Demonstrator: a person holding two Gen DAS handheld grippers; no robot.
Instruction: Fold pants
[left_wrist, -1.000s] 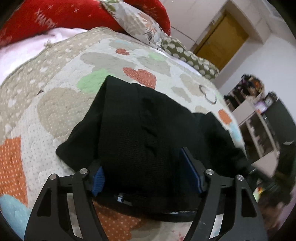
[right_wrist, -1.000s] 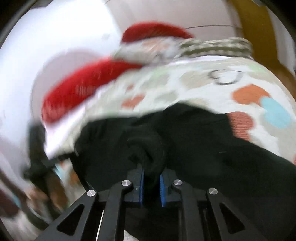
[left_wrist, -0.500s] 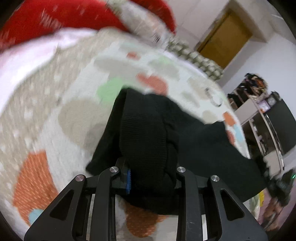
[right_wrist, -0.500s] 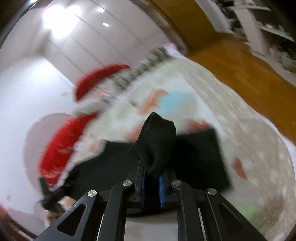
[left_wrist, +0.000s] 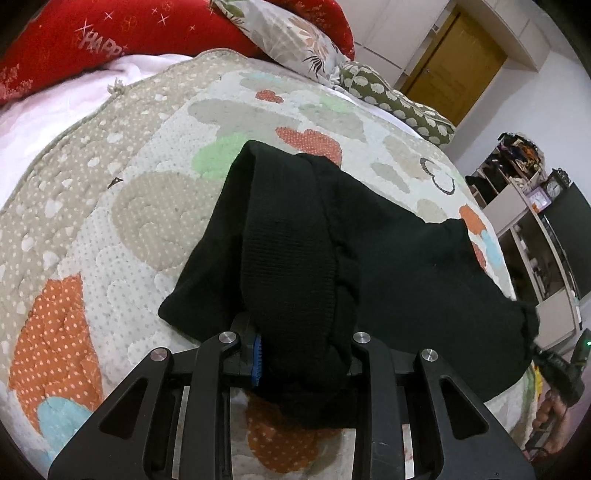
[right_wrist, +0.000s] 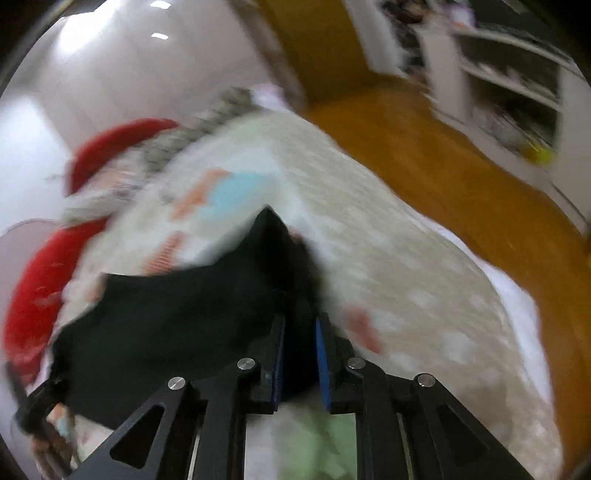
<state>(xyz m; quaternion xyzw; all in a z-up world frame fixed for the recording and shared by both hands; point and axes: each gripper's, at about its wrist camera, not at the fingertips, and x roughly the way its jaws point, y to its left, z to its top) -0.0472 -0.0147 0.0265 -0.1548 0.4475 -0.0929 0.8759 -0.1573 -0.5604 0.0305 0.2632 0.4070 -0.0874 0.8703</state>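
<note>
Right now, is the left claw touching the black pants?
Touching. The left wrist view shows the left claw shut on a bunched fold of the black pants.

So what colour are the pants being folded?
Plain black pants, clearest in the left wrist view.

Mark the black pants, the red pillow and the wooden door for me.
black pants (left_wrist: 388, 258), left wrist view, on the flat knit panel right of the bunched fold.
red pillow (left_wrist: 110, 33), left wrist view, on its face near the pale lettering.
wooden door (left_wrist: 454, 70), left wrist view, on the middle of the panel.
</note>
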